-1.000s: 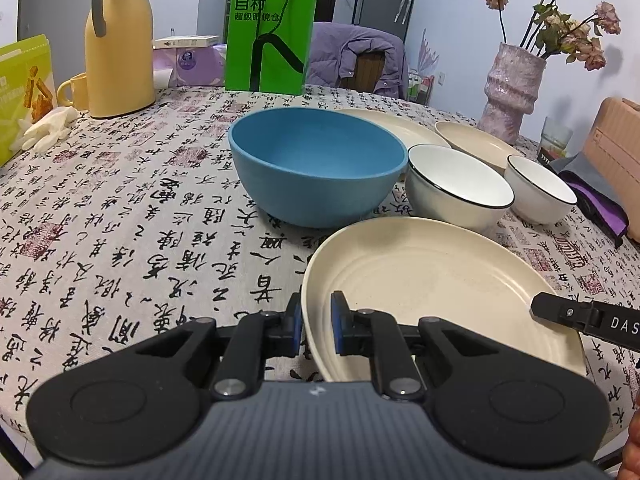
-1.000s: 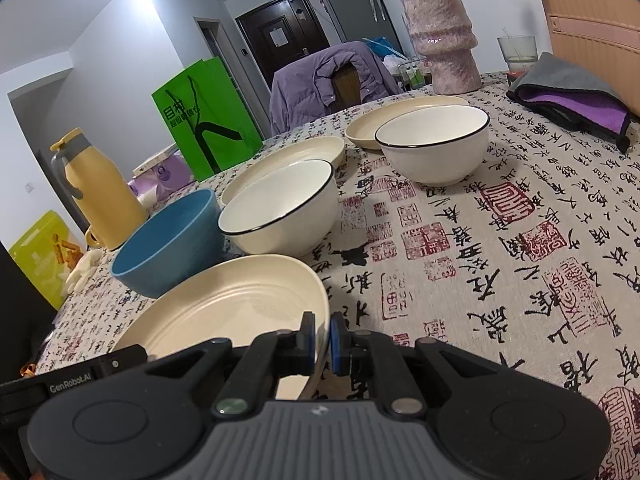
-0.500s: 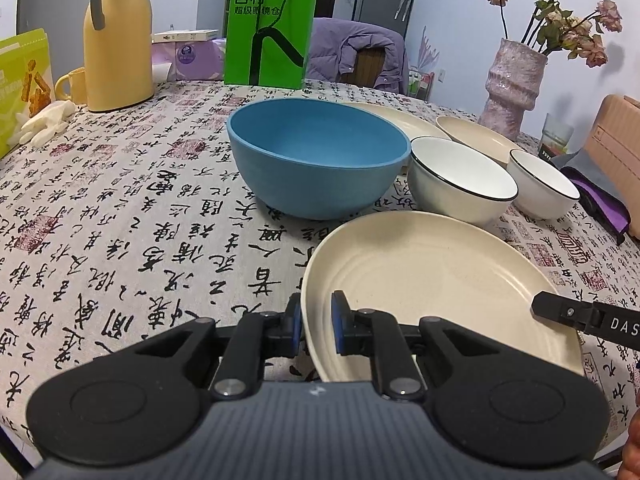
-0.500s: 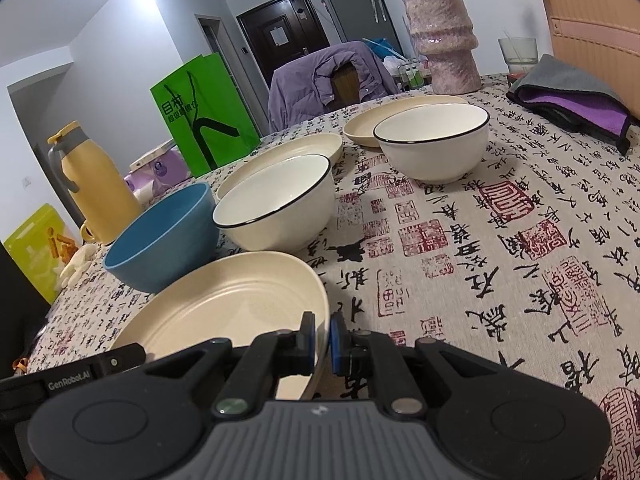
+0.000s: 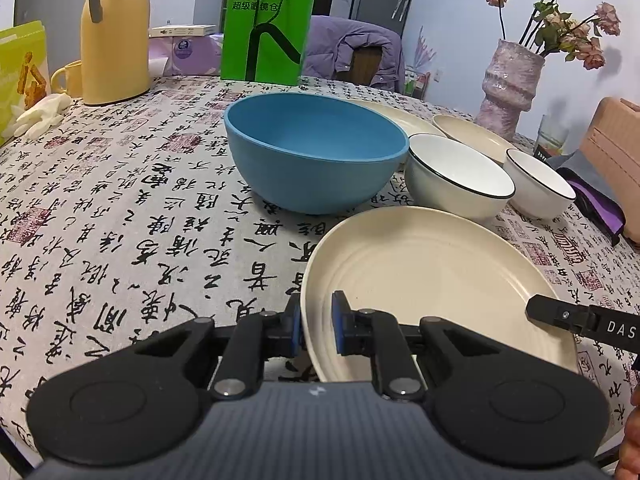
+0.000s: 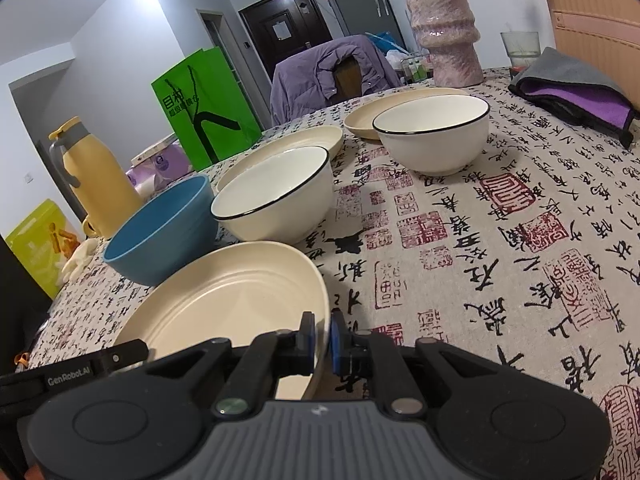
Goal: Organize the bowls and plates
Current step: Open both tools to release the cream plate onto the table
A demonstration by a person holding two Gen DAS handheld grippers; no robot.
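At opposite rim edges, both grippers' fingers [image 5: 295, 322] [image 6: 337, 340] pinched the cream plate [image 5: 424, 276]: stiff, glazed, likely slippery and breakable; rim grips suited it.

"目村" on green bag [image 5: 266, 24], "GenRobot.AI" on left gripper [image 6: 68, 380], "DAS" on right gripper [image 5: 620, 326]

Each camera sits just behind its own gripper, low over the desk [image 5: 120, 208], looking forward and a bit down. Both views, one from the left and one from the right, show the near cream plate [image 5: 432, 264] [image 6: 232, 300].
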